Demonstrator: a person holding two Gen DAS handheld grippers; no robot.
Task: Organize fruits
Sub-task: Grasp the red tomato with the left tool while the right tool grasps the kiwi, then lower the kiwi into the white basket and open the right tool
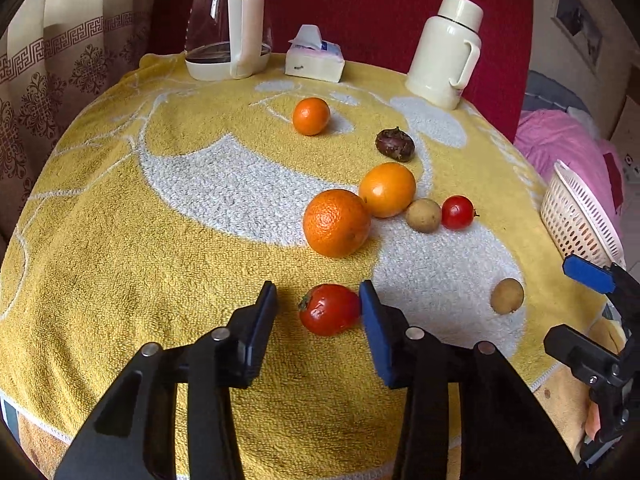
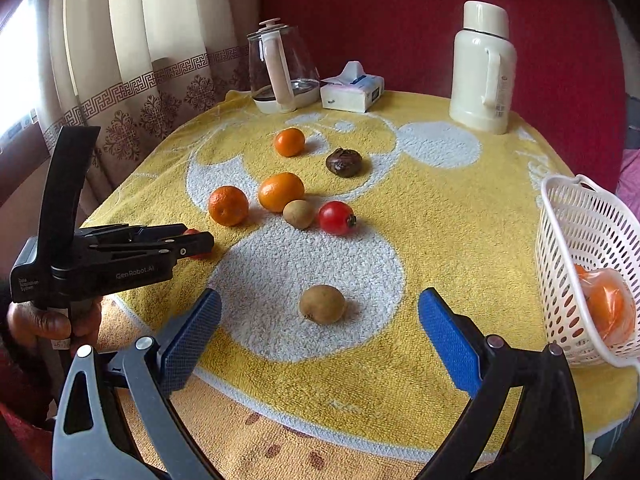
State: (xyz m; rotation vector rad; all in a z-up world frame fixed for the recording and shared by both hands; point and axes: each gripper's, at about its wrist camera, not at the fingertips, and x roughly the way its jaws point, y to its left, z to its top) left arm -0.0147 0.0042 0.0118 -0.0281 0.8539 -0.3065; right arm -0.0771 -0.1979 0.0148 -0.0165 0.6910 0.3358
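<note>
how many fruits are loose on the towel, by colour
orange: 3
red: 2
tan-brown: 2
dark brown: 1
total: 8

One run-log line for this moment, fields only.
left tongs: open around red tomato | right tongs: open, aimed at brown fruit | basket: holds orange fruit | phase: pre-grasp
</note>
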